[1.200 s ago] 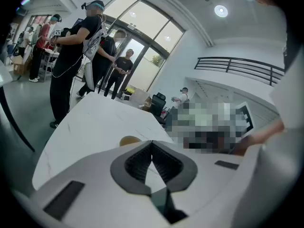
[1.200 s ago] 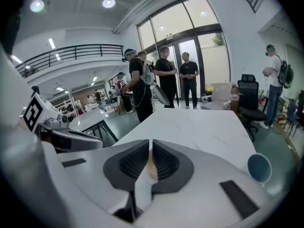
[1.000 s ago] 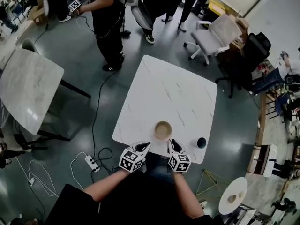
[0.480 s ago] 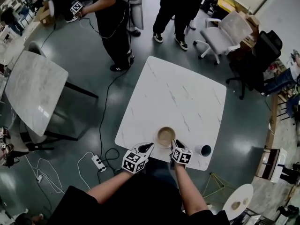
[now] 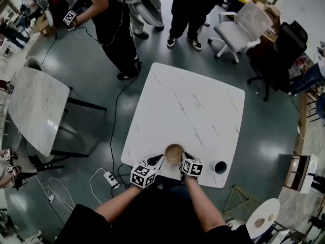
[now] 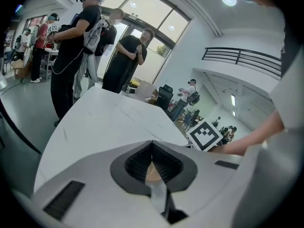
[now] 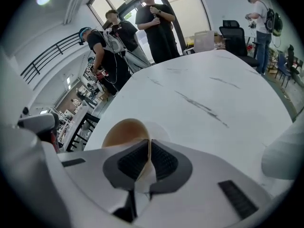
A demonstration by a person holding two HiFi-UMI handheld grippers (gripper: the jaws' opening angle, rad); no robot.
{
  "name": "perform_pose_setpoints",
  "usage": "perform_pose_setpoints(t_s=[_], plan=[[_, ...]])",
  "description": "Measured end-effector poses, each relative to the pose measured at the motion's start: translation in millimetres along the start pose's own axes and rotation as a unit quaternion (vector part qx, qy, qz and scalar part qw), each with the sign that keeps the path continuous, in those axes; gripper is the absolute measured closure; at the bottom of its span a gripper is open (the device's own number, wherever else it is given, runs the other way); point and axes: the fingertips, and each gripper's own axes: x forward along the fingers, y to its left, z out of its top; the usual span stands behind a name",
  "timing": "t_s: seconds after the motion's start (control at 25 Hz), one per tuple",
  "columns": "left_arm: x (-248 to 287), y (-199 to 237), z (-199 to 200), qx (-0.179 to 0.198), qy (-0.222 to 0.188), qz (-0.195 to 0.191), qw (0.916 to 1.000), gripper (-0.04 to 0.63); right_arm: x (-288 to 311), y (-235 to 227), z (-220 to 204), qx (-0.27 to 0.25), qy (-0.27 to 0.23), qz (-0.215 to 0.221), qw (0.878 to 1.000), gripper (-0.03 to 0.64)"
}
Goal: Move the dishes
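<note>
A tan bowl point(image 5: 174, 152) stands near the front edge of the white marble table point(image 5: 188, 105). My right gripper point(image 5: 184, 157) is at the bowl's right side. In the right gripper view its jaws have just been closing and now pinch the bowl's point(image 7: 124, 129) thin rim between the black pads point(image 7: 164, 161). My left gripper point(image 5: 159, 159) sits shut just left of the bowl, tip close to its wall. In the left gripper view a tan patch of the bowl point(image 6: 152, 174) shows behind the closed jaws; I cannot tell whether they touch it.
A dark cup point(image 5: 220, 166) stands on the table's front right corner. Several people point(image 5: 114, 19) stand beyond the far edge, near a grey office chair point(image 5: 238, 27). Another marble table point(image 5: 35, 105) is at the left. A power strip point(image 5: 111, 179) and cables lie on the floor.
My right gripper has come down onto the bowl's right rim and closed on it. My left gripper has moved in closer to the bowl's left side.
</note>
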Motion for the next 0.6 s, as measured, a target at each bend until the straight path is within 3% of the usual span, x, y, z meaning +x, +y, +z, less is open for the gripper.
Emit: perform_pose_setpoints(t_s=[0.2, 0.32, 0.6], plan=[[10, -4, 5, 0.025, 0.002, 0.0, 0.9997, 0.578, -8, -2, 21, 0.018, -0.014, 0.016, 1.0, 0.586], [19, -13, 8, 0.042, 0.001, -0.006, 0.9991, 0.578, -17, -17, 44, 0.013, -0.041, -0.004, 0.999, 0.586], [34, -19, 14, 0.028, -0.003, -0.007, 0.9996, 0.578, -24, -63, 83, 0.023, -0.062, -0.05, 0.997, 0.586]])
